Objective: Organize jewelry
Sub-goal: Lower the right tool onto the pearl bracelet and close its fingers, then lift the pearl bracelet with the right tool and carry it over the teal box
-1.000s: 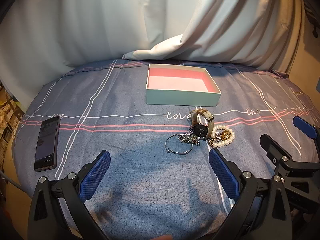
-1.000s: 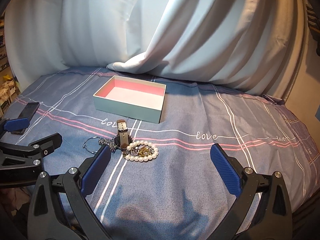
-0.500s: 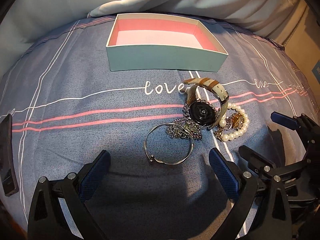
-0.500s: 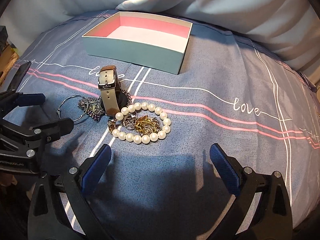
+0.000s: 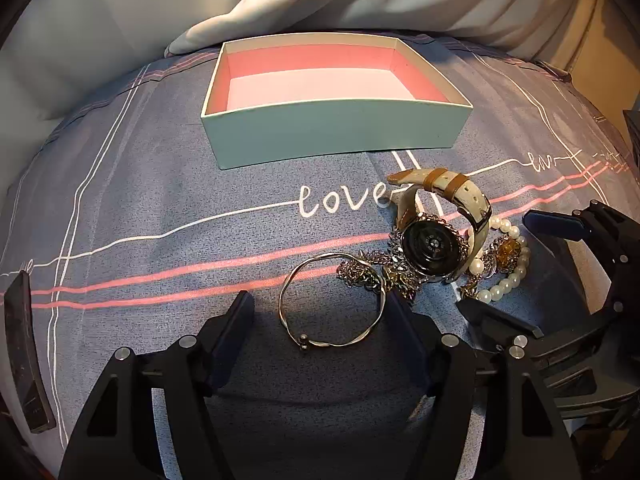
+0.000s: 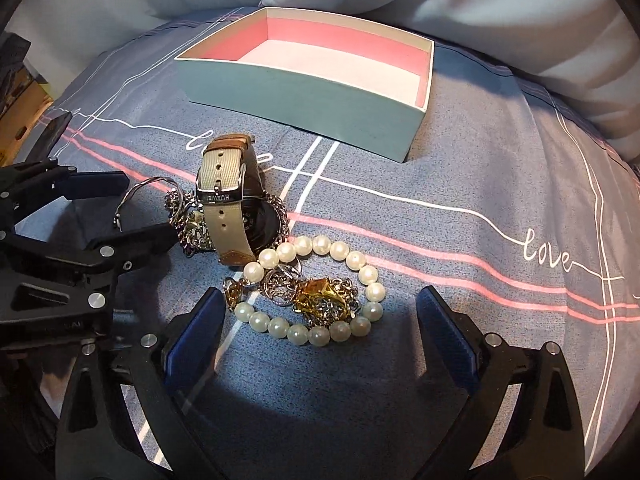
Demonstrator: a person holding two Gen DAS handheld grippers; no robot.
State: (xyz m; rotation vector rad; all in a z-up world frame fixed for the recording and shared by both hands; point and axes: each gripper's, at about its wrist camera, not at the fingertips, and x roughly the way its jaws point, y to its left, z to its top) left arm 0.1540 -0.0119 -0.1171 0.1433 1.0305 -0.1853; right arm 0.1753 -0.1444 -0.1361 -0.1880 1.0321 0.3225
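An open teal box (image 5: 336, 132) with a pink lining, nothing in it, sits on the blue bedsheet. In front of it lies a jewelry pile: a silver bangle (image 5: 332, 300), tangled silver chains (image 5: 360, 274), a watch (image 5: 430, 244) with a beige strap, and a pearl bracelet (image 6: 276, 326) ringing a gold pendant (image 6: 320, 296). My left gripper (image 5: 320, 308) is closing with the bangle between its jaws; the right finger is at the bangle's edge, the left finger apart. My right gripper (image 6: 320, 308) straddles the pearl bracelet, jaws wide and narrowing slightly, pads clear of the pearls.
A dark phone (image 5: 24, 360) lies at the sheet's left edge. White bedding (image 5: 120, 20) is heaped behind the box. The two grippers stand side by side, the right gripper (image 5: 524, 276) close to the left one's right finger. Bare sheet extends right of the pile.
Both grippers have come down and forward toward the jewelry pile. The left jaws have narrowed around the bangle; the right jaws now frame the pearl bracelet.
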